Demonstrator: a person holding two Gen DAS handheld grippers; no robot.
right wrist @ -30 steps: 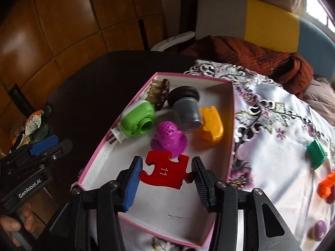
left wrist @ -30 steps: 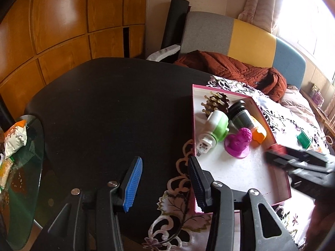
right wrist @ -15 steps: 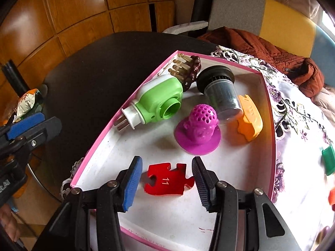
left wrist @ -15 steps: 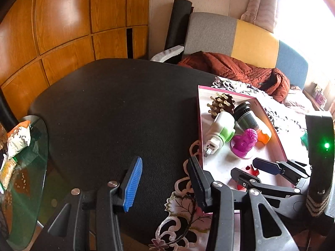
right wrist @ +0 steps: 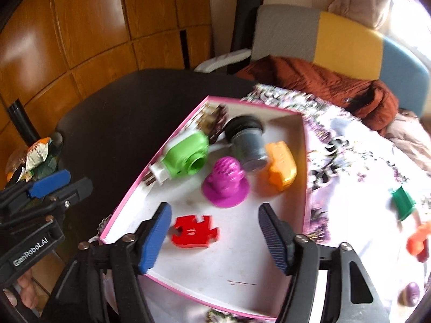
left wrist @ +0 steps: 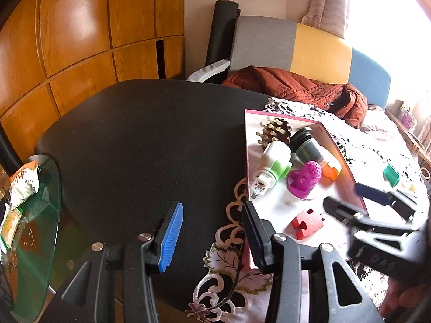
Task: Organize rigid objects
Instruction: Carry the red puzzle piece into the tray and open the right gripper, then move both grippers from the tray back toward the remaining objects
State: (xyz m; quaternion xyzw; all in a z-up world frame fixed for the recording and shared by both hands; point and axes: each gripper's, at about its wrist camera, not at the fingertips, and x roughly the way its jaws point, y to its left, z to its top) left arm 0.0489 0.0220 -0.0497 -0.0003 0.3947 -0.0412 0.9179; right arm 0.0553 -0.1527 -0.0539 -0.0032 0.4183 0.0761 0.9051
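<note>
A red puzzle piece (right wrist: 194, 231) lies flat on the white floor of the pink-rimmed tray (right wrist: 305, 161), near its front. My right gripper (right wrist: 214, 212) hovers over it with its jaws opening; the piece sits between the pads and neither pad touches it. The left wrist view shows the same piece (left wrist: 307, 223) just ahead of the right gripper (left wrist: 347, 196). My left gripper (left wrist: 212, 210) is open and empty over the black table (left wrist: 134, 140), left of the tray.
The tray also holds a green-and-white plug (right wrist: 186, 158), a magenta dome (right wrist: 225, 183), a grey cylinder (right wrist: 246, 145), an orange piece (right wrist: 280, 167) and a brown pegged brush (right wrist: 215, 118). A green piece (right wrist: 402, 202) and an orange one (right wrist: 417, 239) lie on the floral cloth. A glass side table (left wrist: 35, 215) stands at the left.
The right gripper carried the red puzzle piece down onto the tray floor, then its jaws widened and let it go. The left gripper stayed put.
</note>
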